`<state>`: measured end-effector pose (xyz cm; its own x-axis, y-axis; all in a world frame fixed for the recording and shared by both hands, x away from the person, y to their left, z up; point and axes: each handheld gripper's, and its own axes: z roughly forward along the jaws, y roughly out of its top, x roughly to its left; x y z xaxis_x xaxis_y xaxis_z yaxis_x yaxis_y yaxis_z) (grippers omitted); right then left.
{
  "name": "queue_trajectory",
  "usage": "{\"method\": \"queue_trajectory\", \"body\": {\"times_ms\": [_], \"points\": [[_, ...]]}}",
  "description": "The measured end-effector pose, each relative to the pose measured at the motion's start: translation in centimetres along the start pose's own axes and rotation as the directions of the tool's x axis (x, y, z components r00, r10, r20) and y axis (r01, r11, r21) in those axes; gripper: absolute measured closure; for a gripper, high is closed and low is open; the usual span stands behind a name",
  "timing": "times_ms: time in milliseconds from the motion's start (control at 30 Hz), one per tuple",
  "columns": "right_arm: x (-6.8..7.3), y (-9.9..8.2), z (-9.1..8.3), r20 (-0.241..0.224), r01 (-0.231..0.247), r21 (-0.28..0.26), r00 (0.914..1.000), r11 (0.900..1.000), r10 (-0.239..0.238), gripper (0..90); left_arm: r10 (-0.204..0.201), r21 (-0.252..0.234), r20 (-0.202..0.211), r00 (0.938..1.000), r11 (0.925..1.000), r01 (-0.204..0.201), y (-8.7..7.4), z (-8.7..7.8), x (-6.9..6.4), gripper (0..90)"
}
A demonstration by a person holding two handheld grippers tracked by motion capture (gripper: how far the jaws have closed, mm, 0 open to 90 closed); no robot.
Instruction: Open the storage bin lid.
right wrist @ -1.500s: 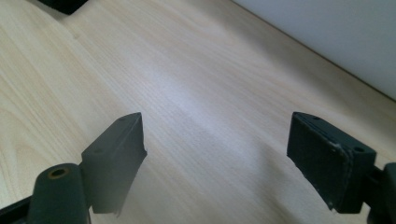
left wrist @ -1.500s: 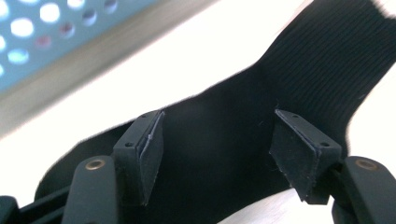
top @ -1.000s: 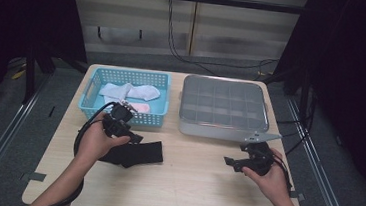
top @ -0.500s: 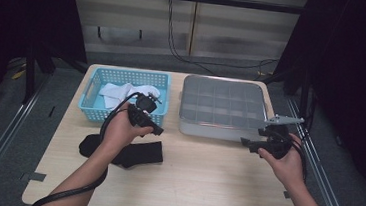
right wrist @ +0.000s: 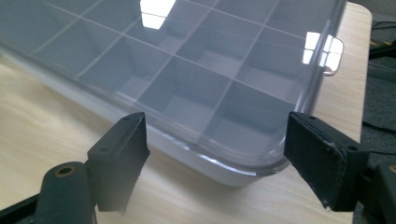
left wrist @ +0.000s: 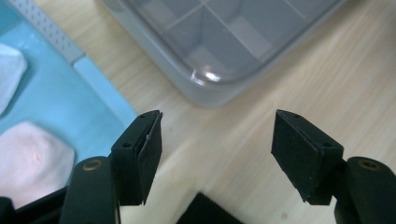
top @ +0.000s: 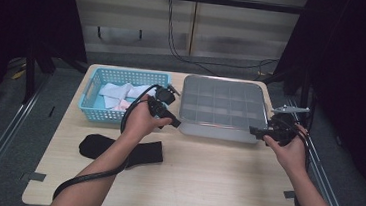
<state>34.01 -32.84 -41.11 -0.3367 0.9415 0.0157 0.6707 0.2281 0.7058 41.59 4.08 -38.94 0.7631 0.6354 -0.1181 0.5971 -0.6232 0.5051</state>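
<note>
Left gripper [top: 175, 124] held above the counter [top: 214, 186] at the near left corner of the box [top: 221, 106], jaws spread, nothing between them. In the left gripper view that corner of the box [left wrist: 219, 42] sits at 12 o'clock beyond the open gripper [left wrist: 217, 154]; pads [left wrist: 152, 154] clear of it, bare counter [left wrist: 303, 79] between the jaws.

Right gripper [top: 254, 132] at the near right corner of the box, jaws also released and empty. In the right gripper view the gripper [right wrist: 215, 158] faces the box [right wrist: 187, 70] straight on; the corner lies at 12 o'clock between the two jaws but apart from both pads [right wrist: 313, 154]. Whether the jaws are level with the lid edge or above it: cannot tell.

Box: grey, shallow, clear lid on, grid of compartments visible through the lid. It stands on the counter at about 1 o'clock from the centre, just beside the basket [top: 91, 100].

Basket: blue, at 11 o'clock on the counter, holding white and pale pink socks [top: 116, 94]. In the left gripper view its rim [left wrist: 100, 81] lies at 10 o'clock.

Black sock [top: 141, 152] lies flat on the counter at 8 o'clock, under the left forearm [top: 116, 152], well apart from the box.
</note>
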Motion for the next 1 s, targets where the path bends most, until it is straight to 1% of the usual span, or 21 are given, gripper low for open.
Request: {"method": "queue_trajectory", "body": {"times_ms": [33,67,100,133,233,267,300,400,467,500,600,633,667,700,767,800,867,900,933,967,1000], "points": [[-0.4,0.1,0.4,0.007,-0.012,0.002,0.9999,0.9999,0.012,21.4,-0.005,-0.012,-0.001,1.0,0.9999,0.005,0.6,0.3,0.0,33.4],[-0.4,0.1,0.4,0.007,-0.012,0.002,0.9999,0.9999,0.012,21.4,-0.005,-0.012,-0.001,1.0,0.9999,0.005,0.6,0.3,0.0,33.4],[-0.7,0.2,0.7,0.016,-0.01,0.003,0.9998,0.9999,0.01,21.4,-0.018,-0.032,-0.004,0.9998,0.9993,0.018,1.2,0.5,0.0,33.4],[-0.7,0.2,0.7,0.016,-0.01,0.003,0.9998,0.9999,0.01,21.4,-0.018,-0.032,-0.004,0.9998,0.9993,0.018,1.2,0.5,0.0,33.2],[-1.4,0.5,1.2,0.037,-0.019,0.004,0.9991,0.9998,0.019,21.4,-0.026,-0.049,-0.011,0.9996,0.9985,0.026,2.3,1.0,0.1,32.3],[-1.4,0.5,1.2,0.037,-0.019,0.004,0.9991,0.9998,0.019,21.4,-0.026,-0.049,-0.011,0.9996,0.9985,0.026,2.3,1.0,0.1,32.2],[-1.8,0.7,1.5,0.037,-0.042,0.003,0.9984,0.9991,0.042,21.0,-0.027,-0.063,-0.019,0.9994,0.9977,0.026,2.7,1.3,0.1,32.0],[-2.1,0.7,1.9,0.025,-0.052,0.004,0.9983,0.9986,0.052,20.2,-0.041,-0.077,-0.026,0.9988,0.9963,0.039,3.1,1.7,0.3,30.8],[-2.3,0.9,2.3,0.036,-0.052,0.014,0.998,0.9986,0.052,20.2,-0.055,-0.089,-0.025,0.9982,0.9947,0.052,3.3,2.2,0.4,30.5],[-2.4,1.0,2.5,0.038,-0.062,0.014,0.9973,0.9979,0.062,20.3,-0.059,-0.093,-0.029,0.9978,0.9941,0.056,3.6,2.7,0.6,29.9],[-2.6,1.1,2.8,0.048,-0.061,0.015,0.997,0.998,0.06,20.4,-0.063,-0.085,-0.038,0.9973,0.9946,0.06,3.7,3.2,0.7,29.3],[-2.7,1.2,2.9,0.049,-0.068,0.014,0.9965,0.9976,0.067,20.4,-0.071,-0.09,-0.039,0.9967,0.9937,0.067,3.8,3.4,0.8,29.3],[-2.8,1.2,3.1,0.051,-0.072,0.017,0.9962,0.9972,0.071,20.5,-0.07,-0.082,-0.043,0.9966,0.9944,0.066,3.9,3.5,0.9,29.3],[-3.0,1.3,3.3,0.051,-0.075,0.018,0.9959,0.997,0.074,20.4,-0.086,-0.083,-0.05,0.995,0.9931,0.082,3.9,3.9,1.1,29.3],[-3.1,1.4,3.4,0.05,-0.082,0.016,0.9955,0.9965,0.081,20.3,-0.087,-0.083,-0.049,0.995,0.9931,0.083,3.9,4.0,1.3,29.3],[-3.1,1.4,3.5,0.049,-0.086,0.012,0.9952,0.9963,0.085,20.3,-0.093,-0.08,-0.041,0.9948,0.9927,0.09,3.9,4.2,1.4,29.3],[-3.3,1.4,3.8,0.041,-0.093,0.012,0.9949,0.9956,0.092,19.2,-0.101,-0.074,-0.05,0.9937,0.9925,0.097,3.9,4.5,1.6,28.8],[-3.5,1.4,4.0,0.039,-0.097,0.018,0.9946,0.9951,0.097,18.4,-0.116,-0.075,-0.038,0.9925,0.9907,0.113,4.0,4.9,1.8,28.8],[-3.5,1.4,4.0,0.039,-0.097,0.018,0.9946,0.9951,0.097,18.4,-0.116,-0.075,-0.038,0.9925,0.9907,0.113,4.0,4.9,1.8,28.7],[-3.6,1.4,4.2,0.036,-0.111,0.018,0.9933,0.9937,0.11,17.3,-0.116,-0.072,-0.036,0.9926,0.991,0.113,4.0,5.0,2.0,27.0],[-3.6,1.4,4.2,0.036,-0.111,0.018,0.9933,0.9937,0.11,17.3,-0.129,-0.079,-0.039,0.9909,0.9889,0.126,4.0,5.2,2.1,27.0]]}}
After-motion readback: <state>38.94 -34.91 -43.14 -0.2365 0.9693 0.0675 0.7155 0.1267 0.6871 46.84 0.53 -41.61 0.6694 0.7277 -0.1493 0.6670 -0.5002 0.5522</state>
